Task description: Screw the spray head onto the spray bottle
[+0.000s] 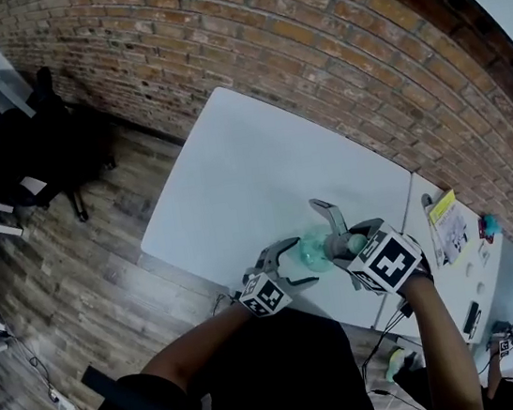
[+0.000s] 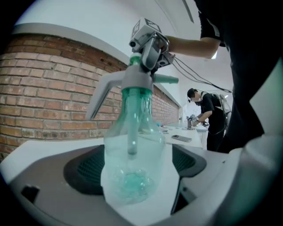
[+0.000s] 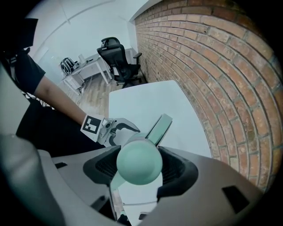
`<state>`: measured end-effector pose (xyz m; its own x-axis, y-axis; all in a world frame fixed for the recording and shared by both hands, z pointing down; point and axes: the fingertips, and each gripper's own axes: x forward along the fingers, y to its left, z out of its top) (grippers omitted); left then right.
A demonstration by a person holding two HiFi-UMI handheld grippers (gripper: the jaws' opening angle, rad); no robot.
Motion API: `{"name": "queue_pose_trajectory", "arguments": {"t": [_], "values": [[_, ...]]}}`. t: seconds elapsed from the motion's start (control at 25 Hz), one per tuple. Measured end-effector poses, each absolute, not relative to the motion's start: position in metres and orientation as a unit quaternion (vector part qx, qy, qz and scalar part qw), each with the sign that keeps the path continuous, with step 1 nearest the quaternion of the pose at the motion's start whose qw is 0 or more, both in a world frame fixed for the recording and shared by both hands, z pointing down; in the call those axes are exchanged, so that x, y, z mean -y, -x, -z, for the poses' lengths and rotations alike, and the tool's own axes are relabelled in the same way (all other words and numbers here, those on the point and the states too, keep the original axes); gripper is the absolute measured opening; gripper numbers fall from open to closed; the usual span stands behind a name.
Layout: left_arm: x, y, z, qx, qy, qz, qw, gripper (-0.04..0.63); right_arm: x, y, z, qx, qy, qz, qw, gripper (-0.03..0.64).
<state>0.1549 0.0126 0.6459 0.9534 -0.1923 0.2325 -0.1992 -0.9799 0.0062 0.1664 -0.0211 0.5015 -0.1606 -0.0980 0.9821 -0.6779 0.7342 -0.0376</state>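
A clear green-tinted spray bottle (image 2: 132, 150) stands upright between the jaws of my left gripper (image 2: 132, 174), which is shut on its round lower body. The grey and green spray head (image 2: 137, 81) sits on the bottle's neck with its trigger lever pointing left. From above, my right gripper (image 2: 150, 44) is shut on the head. In the right gripper view the head's green cap (image 3: 138, 164) fills the gap of the right gripper (image 3: 139, 170), and the trigger (image 3: 159, 127) points away. In the head view the bottle (image 1: 312, 252) is between the left gripper (image 1: 293, 262) and the right gripper (image 1: 352, 241), over the white table (image 1: 244, 182).
A brick wall (image 1: 312, 59) runs along the table's far side. A second table (image 1: 459, 265) on the right holds papers and a phone. Another person (image 2: 208, 110) works there. Black office chairs (image 1: 40, 144) stand on the wooden floor at the left.
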Motion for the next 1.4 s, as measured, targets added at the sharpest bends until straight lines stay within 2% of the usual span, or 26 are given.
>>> {"name": "queue_pose_trajectory", "arguments": {"t": [0.36,0.56,0.8,0.92,1.12,1.32,1.4], "values": [[0.0,-0.182,-0.581,0.098,-0.993,-0.068,0.009,0.462,0.028,-0.164,-0.478,0.734,-0.273,-0.182,0.595,0.262],[0.011,-0.194,-0.581,0.093,-0.992,-0.087,0.004,0.462,0.03,-0.168,-0.451,0.75,-0.26,-0.155,0.588,0.262],[0.013,-0.2,-0.585,0.082,-0.992,-0.099,0.007,0.46,0.027,-0.17,-0.44,0.761,-0.196,-0.072,0.614,0.262],[0.01,-0.205,-0.584,0.077,-0.992,-0.102,0.003,0.431,0.022,-0.168,-0.44,0.771,-0.156,-0.063,0.614,0.261],[0.009,-0.207,-0.584,0.073,-0.992,-0.104,-0.001,0.411,0.016,-0.153,-0.433,0.789,-0.015,0.104,0.606,0.261],[0.007,-0.204,-0.584,0.071,-0.992,-0.102,-0.003,0.411,0.007,-0.164,-0.452,0.719,0.133,0.242,0.638,0.252],[0.008,-0.196,-0.589,0.072,-0.992,-0.106,-0.004,0.411,0.006,-0.161,-0.464,0.698,0.173,0.29,0.631,0.214]]}}
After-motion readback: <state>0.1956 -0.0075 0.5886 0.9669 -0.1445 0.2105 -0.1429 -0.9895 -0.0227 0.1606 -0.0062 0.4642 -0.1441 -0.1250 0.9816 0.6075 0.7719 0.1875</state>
